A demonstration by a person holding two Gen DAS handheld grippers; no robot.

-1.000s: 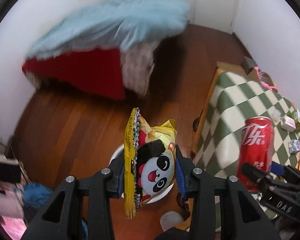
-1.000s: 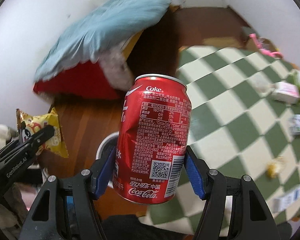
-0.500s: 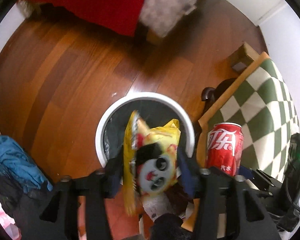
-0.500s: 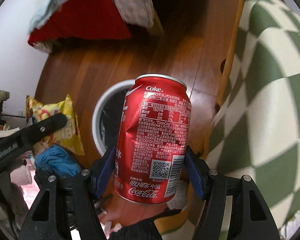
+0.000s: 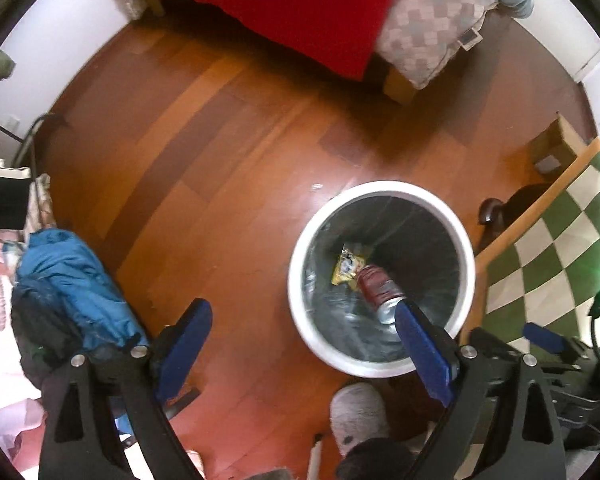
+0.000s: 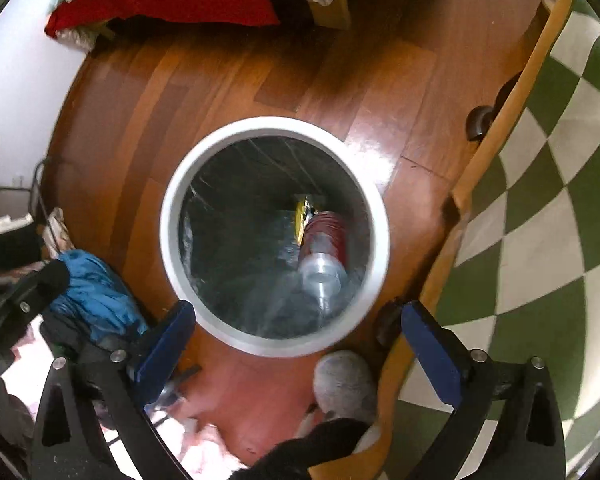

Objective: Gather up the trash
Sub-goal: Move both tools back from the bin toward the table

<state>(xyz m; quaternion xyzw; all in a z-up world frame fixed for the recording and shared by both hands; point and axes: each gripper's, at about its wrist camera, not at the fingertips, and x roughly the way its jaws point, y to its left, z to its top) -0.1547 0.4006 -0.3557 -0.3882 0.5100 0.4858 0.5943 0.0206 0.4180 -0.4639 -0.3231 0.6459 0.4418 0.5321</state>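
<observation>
Both grippers point down at the floor with nothing between their blue pads. The left gripper (image 5: 302, 322) has just been opening and its jaws stand wide apart. The right gripper (image 6: 294, 320) has just been opening too, and its jaws are also wide and empty. Just past the fingers sits a round bin (image 6: 172, 240) with a thick white rim and a dark shiny bag inside. The red can (image 6: 326, 236) lies on its side inside the bin, near the rim on the table's side, with its silver end turned up toward the cameras. It looks blurred, so no words on it can be read. The yellow bag (image 5: 348, 266) lies deeper in the bin, right beside the can and partly under it. There is a small picture on it, but it is too small to read. In the right view the bin lies just ahead of the open jaws; in the left view it is by the right finger, and that finger covers a bit of the can. Beside the bin is a table (image 6: 556, 208) with a green and white check cloth. A blue coat (image 5: 72, 280) lies on the floor on the other side. Farther off is a red cloth (image 5: 300, 8).
</observation>
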